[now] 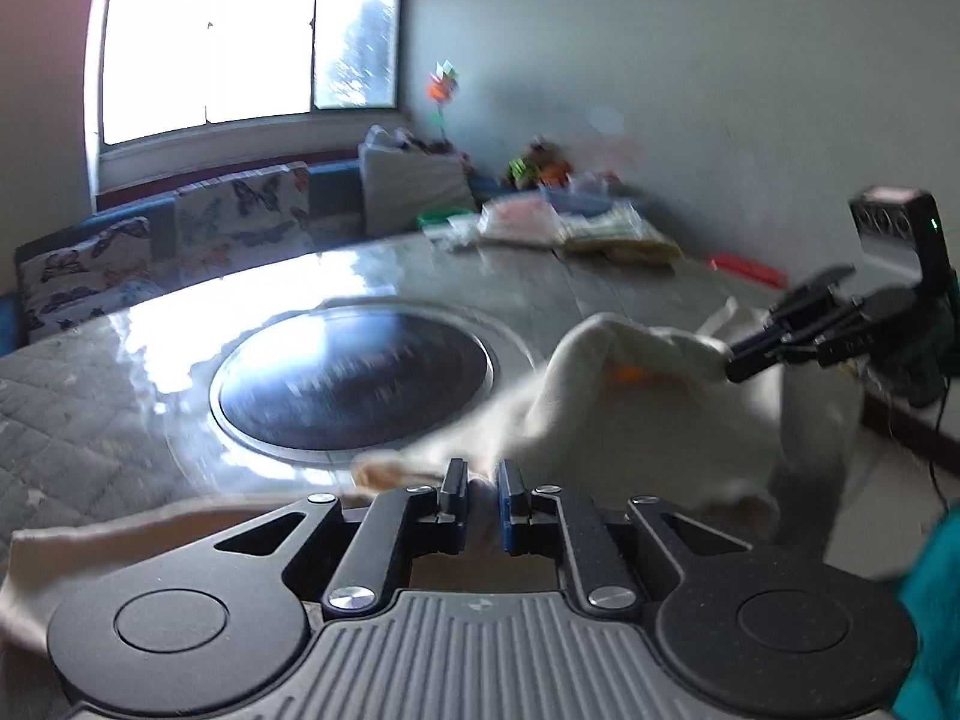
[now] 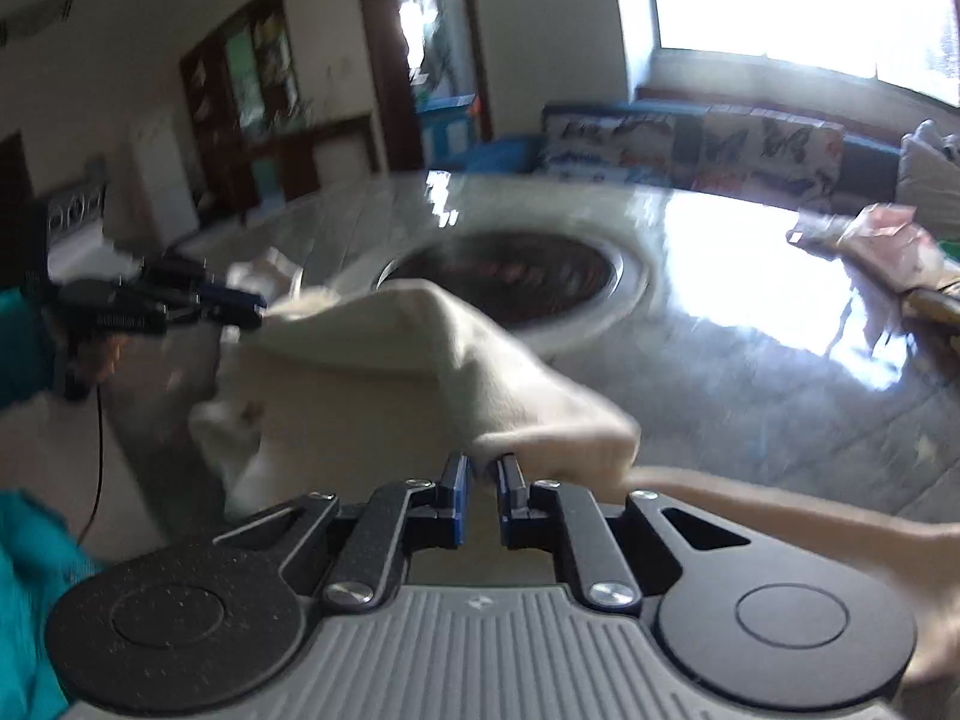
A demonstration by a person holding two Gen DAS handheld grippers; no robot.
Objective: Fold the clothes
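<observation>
Cream garment (image 1: 600, 414) | stretched between tools | left tool (image 1: 482, 489), right tool (image 2: 482, 483) both pinching it

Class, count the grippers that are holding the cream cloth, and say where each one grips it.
2. The left gripper pinches one edge of the cloth; the right gripper pinches another edge, off to its right. The cloth hangs between them over the table.

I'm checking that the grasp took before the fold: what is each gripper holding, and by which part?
Both pinch one cream garment: the left gripper and the right gripper each grip a bunched edge, cloth stretched between them.
</observation>
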